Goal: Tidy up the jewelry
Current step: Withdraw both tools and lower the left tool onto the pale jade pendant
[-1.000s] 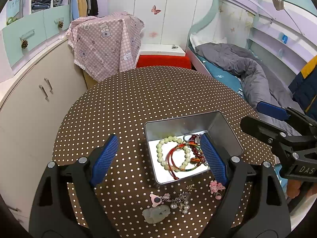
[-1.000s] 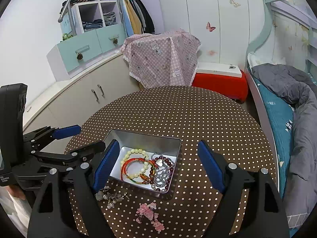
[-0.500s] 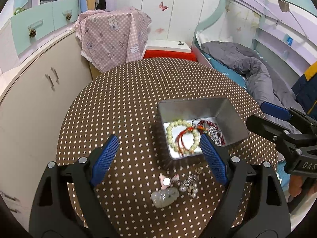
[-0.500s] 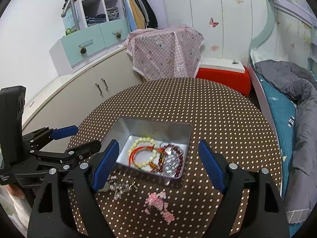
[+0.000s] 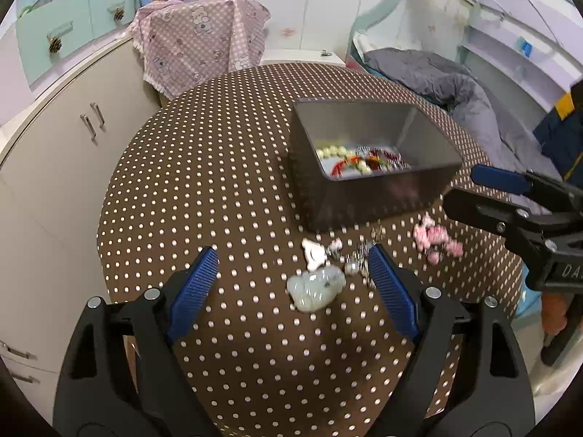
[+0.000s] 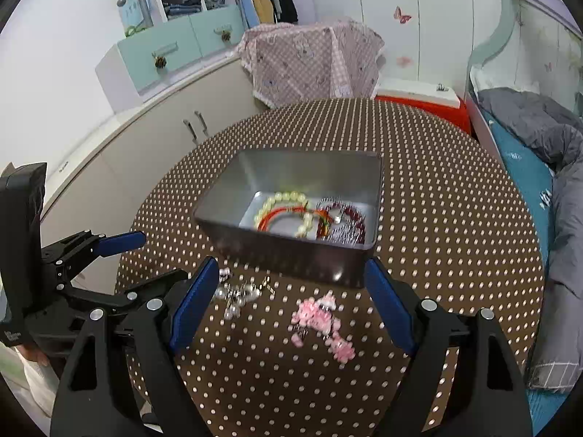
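Left wrist view: left gripper (image 5: 291, 284) spread wide and empty above a round table (image 5: 218, 153) with a brown, white-dotted cloth. Between the blue pads, toward 1 o'clock, a pale green pendant (image 5: 315, 287) lying on the cloth, with a small white charm (image 5: 314, 253) just above it and a cluster of silver beads (image 5: 359, 258) close to the right pad. At 2 o'clock, a loose pink ornament (image 5: 435, 240), blurred. At 12 to 1 o'clock, an open metal tin (image 5: 364, 196) holding a cream bead bracelet (image 5: 331, 152) and red cords, tangled together. At 3 o'clock, right gripper (image 5: 484, 191) reaching in, its blue-tipped fingers apart. Right wrist view: right gripper (image 6: 291, 291) likewise released, nothing between its pads. Pink ornament (image 6: 320, 317) lying between the fingers near centre; silver beads (image 6: 237, 295) at 10 o'clock beside the left pad. Tin (image 6: 291, 247) at 12 o'clock, just beyond the fingertips, bracelet (image 6: 284, 207) and red cords inside. Left gripper (image 6: 145, 258) at 9 o'clock, parted and empty. Beyond the table, a cupboard (image 6: 109, 167), a pink checked cloth (image 6: 309, 62) and a bed (image 6: 528, 127).
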